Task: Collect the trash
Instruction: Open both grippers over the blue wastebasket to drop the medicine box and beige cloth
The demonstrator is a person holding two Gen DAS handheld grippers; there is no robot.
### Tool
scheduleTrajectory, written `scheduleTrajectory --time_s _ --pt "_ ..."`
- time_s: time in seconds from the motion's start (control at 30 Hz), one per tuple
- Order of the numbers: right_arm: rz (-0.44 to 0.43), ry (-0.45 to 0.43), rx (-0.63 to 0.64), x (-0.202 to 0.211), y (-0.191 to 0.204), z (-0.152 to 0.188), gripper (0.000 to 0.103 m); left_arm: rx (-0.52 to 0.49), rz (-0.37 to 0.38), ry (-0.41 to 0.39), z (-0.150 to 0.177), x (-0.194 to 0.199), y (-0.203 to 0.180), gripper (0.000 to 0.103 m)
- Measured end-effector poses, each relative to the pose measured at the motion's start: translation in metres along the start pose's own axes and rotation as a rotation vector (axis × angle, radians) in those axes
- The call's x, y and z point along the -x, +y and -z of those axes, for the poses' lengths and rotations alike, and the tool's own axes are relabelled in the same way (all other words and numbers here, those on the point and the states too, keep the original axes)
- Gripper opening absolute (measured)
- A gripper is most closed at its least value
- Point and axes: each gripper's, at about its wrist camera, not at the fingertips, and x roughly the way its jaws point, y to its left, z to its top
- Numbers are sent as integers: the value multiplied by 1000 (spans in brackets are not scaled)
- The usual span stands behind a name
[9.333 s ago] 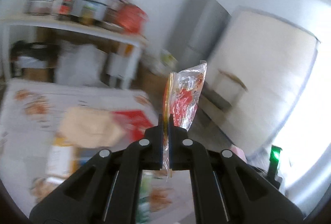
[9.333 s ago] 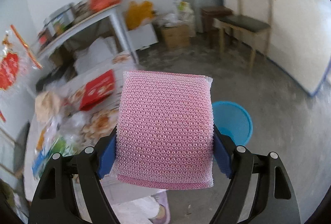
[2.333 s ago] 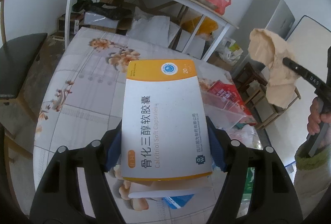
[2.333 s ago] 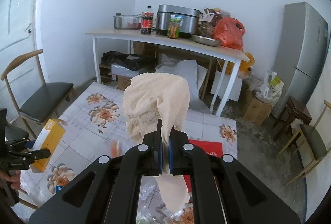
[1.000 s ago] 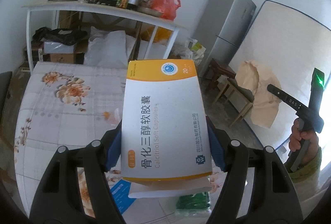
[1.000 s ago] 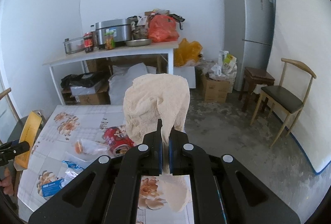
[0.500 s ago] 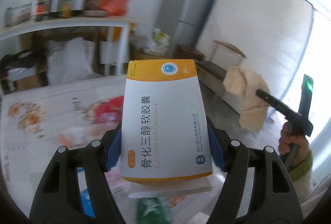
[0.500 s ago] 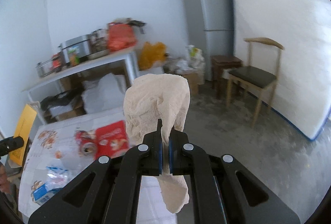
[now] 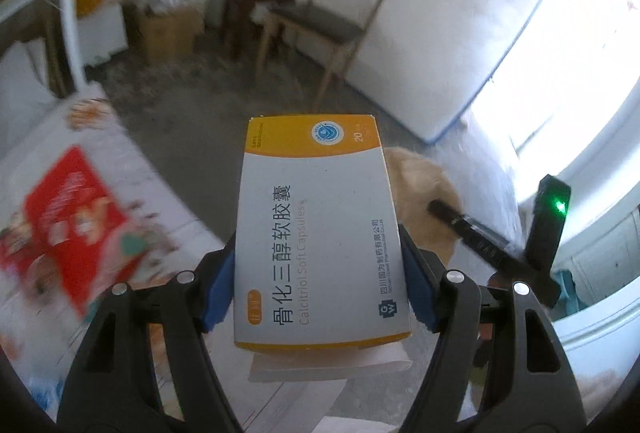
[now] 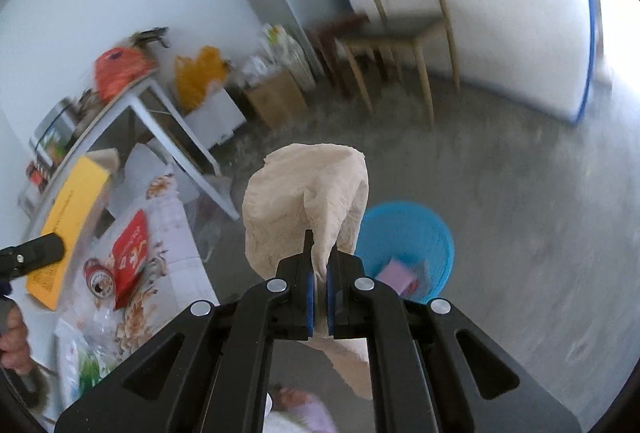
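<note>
- The table (image 10: 176, 233), with its flowered cloth, fills the 8 o'clock side of the right wrist view. A red packet (image 10: 130, 253), a drink can (image 10: 100, 279) and clear wrappers are on it, so by my judgement the collecting is not finished.
- The blue basket (image 10: 432, 229) stands on the concrete floor at about 3 o'clock from the right gripper's tips, well apart from the table. Inside it lies a pink pad (image 10: 396, 273) with other scraps too blurred to name. It looks like the bin that both loads are meant for.
- The medicine box (image 9: 320, 233), white with orange bands, is clamped across its width between the wide-set fingers of the left gripper (image 9: 320, 281). A paper leaflet (image 9: 328, 361) sticks out at its 6 o'clock end. Held flat like this, it should drop cleanly once released.
- The crumpled tan paper (image 10: 308, 193) is pinched by a fold between the nearly closed fingers of the right gripper (image 10: 319, 297). Most of it stands above the tips at 12 o'clock, and a tail hangs below.
</note>
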Motion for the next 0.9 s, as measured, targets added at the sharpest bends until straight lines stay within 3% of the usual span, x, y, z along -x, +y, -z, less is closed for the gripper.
scheduleTrajectory --time_s 0.3,0.47,0.53,0.6,0.7,0.9 --pt "-57 189 -336 -116 -81 18 5 -49 -56 227 -44 -160 -23 68" --pt "-88 218 -460 -172 -117 16 5 -15 -71 228 -54 -213 -26 69" --pt "-108 225 -529 -194 -136 17 7 15 -81 234 -59 -236 -23 78" --pt "-113 250 -604 -220 -158 23 20 57 -102 252 -64 -260 -15 80" --pt "-16 270 -664 -235 -177 35 22 101 -106 268 -65 -274 -5 81" --pt "-2 233 -668 -217 -184 50 23 96 -64 229 -67 -253 -2 81"
